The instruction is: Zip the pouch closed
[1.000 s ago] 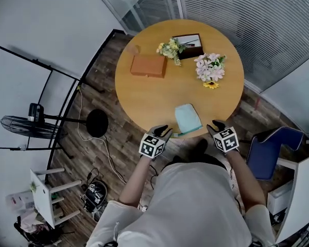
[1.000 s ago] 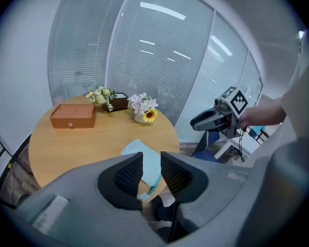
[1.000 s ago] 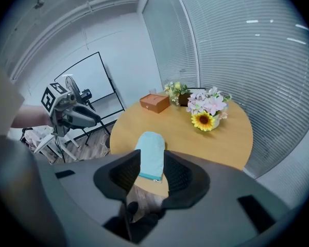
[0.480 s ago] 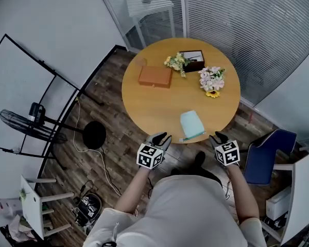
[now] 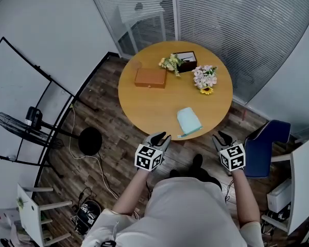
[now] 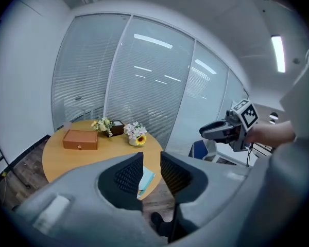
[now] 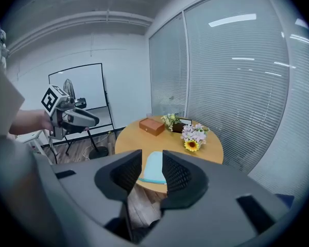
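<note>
One pale blue pouch (image 5: 188,120), flat (teal zipper edge), on round table (image 5: 149,104)

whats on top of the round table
On the round wooden table: a light blue pouch at the near edge, a closed brown box, a dark box, yellow flowers, pink flowers. What lies under the pouch is covered.

Pouch (image 5: 188,120) is pale blue with a teal edge, counter (image 5: 144,101) honey-tan, box (image 5: 150,78) orange-brown, flowers (image 5: 204,77) pink and yellow.
</note>
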